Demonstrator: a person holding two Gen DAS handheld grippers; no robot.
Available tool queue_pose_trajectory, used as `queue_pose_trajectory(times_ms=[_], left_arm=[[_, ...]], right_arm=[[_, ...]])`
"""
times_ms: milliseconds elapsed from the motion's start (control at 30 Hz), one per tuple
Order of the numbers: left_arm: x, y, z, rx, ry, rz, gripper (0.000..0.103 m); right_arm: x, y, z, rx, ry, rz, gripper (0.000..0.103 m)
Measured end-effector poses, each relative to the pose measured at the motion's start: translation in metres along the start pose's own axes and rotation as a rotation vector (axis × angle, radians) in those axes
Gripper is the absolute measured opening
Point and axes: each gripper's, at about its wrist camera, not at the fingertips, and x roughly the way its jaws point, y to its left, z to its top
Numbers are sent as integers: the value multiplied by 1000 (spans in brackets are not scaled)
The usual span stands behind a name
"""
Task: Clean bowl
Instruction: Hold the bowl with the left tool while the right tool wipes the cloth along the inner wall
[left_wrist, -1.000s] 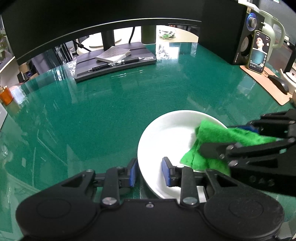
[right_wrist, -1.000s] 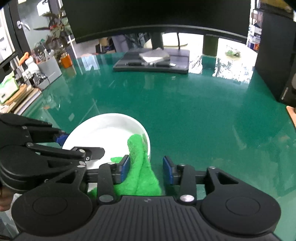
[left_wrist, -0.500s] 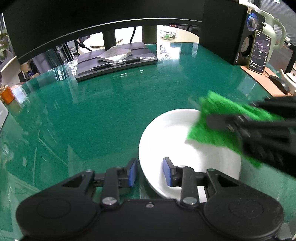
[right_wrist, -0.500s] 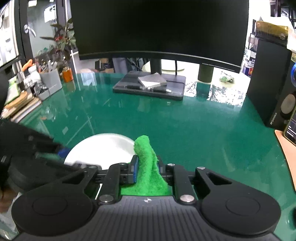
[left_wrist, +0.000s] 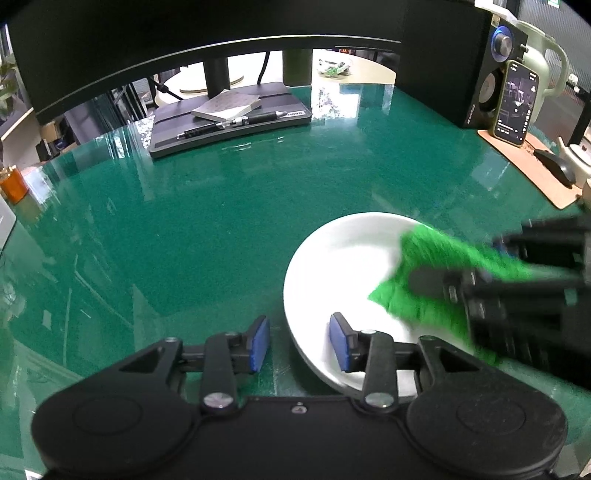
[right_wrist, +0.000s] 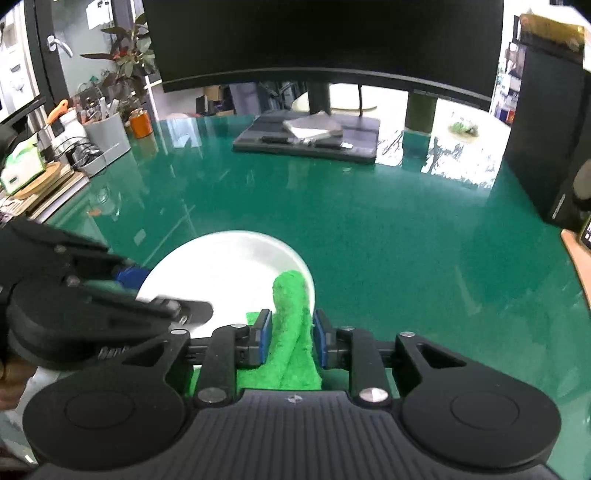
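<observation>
Green cloth (right_wrist: 291, 332) pinched in right hand-held gripper (right_wrist: 291, 341), jaws easing: re-clamp, wipe bowl (left_wrist: 343, 258); left hand-held gripper (left_wrist: 299, 341) opening astride the bowl's near rim, w/ pads off it.

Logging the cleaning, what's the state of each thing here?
white bowl, upright, rim between left jaws
green cloth, bunched, tip in bowl
left gripper, jaws opening
right gripper, jaws opening, cloth between
phone, screen lit
monitor, screen dark

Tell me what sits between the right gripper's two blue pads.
A folded green cloth, as the right wrist view shows. It runs forward from the right gripper, whose jaws are opening, into the white bowl.
</observation>
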Motion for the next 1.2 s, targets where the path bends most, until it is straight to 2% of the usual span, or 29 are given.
queue_pose_trajectory(times_ms=[133,200,400,567,700,767,867,1100,1200], left_arm=[[-4,-2,-3,-2,10,-11,37],[-3,-2,0,15,20,-13,36],[4,4,20,39,1,8,36],[12,-2,19,72,5,-4,38],[12,-2,16,62,-1,-7,38],[13,-1,16,60,-2,-10,38],[11,0,14,47,0,-9,38],[4,-1,3,25,-1,-8,38],[3,-2,2,22,-1,-8,38]], right_arm=[[8,-8,12,24,-11,2,24],[11,-3,10,-4,-1,-1,24],[14,-6,3,17,21,10,24],[14,-10,4,36,27,7,24],[12,-7,3,71,78,21,24],[9,0,1,64,101,34,29],[10,2,2,45,112,29,27],[21,-11,18,43,78,-12,30],[22,-12,18,42,79,-21,36]])
